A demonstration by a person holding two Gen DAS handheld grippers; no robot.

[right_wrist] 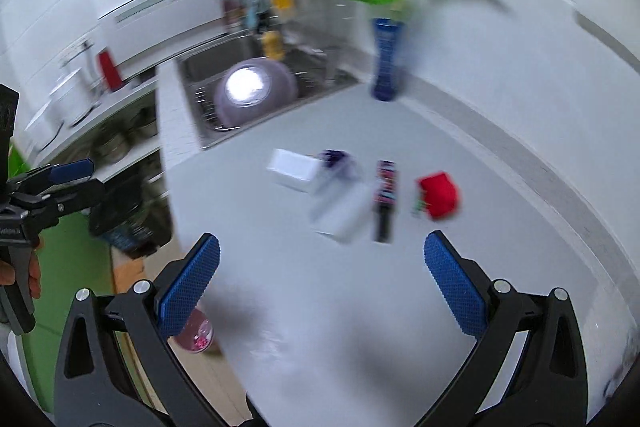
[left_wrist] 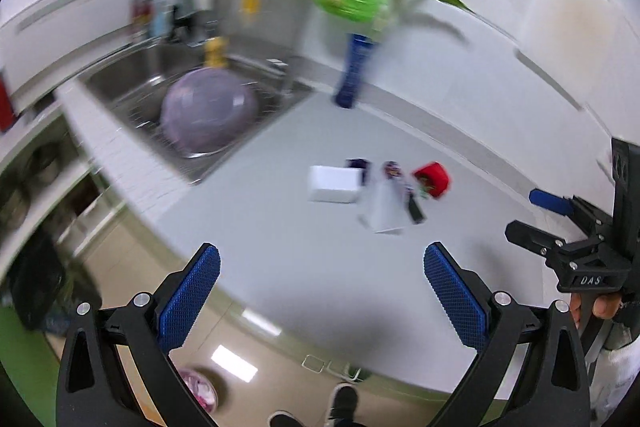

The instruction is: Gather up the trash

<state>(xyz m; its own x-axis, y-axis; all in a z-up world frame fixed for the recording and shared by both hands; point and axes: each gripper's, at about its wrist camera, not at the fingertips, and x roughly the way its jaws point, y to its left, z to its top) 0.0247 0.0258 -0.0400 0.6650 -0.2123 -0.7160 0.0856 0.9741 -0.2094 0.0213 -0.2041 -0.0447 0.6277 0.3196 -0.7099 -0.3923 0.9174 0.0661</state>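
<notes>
Both grippers hang over the counter (right_wrist: 460,131), jaws wide and empty: left gripper (left_wrist: 320,291), right gripper (right_wrist: 320,287). Mid-frame sits the trash, bunched together: white box (right_wrist: 290,169), dark wrapper (right_wrist: 385,199), red carton (right_wrist: 438,195). Sink (left_wrist: 132,91) upper left, blurry.

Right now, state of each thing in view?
Left gripper: open, empty.
Right gripper: open, empty.
White box: flat on counter.
Red carton: on counter, crumpled.
Dark wrapper: lying flat.
Purple bowl: upside down in sink.
Blue vase: upright, holding plant.
</notes>
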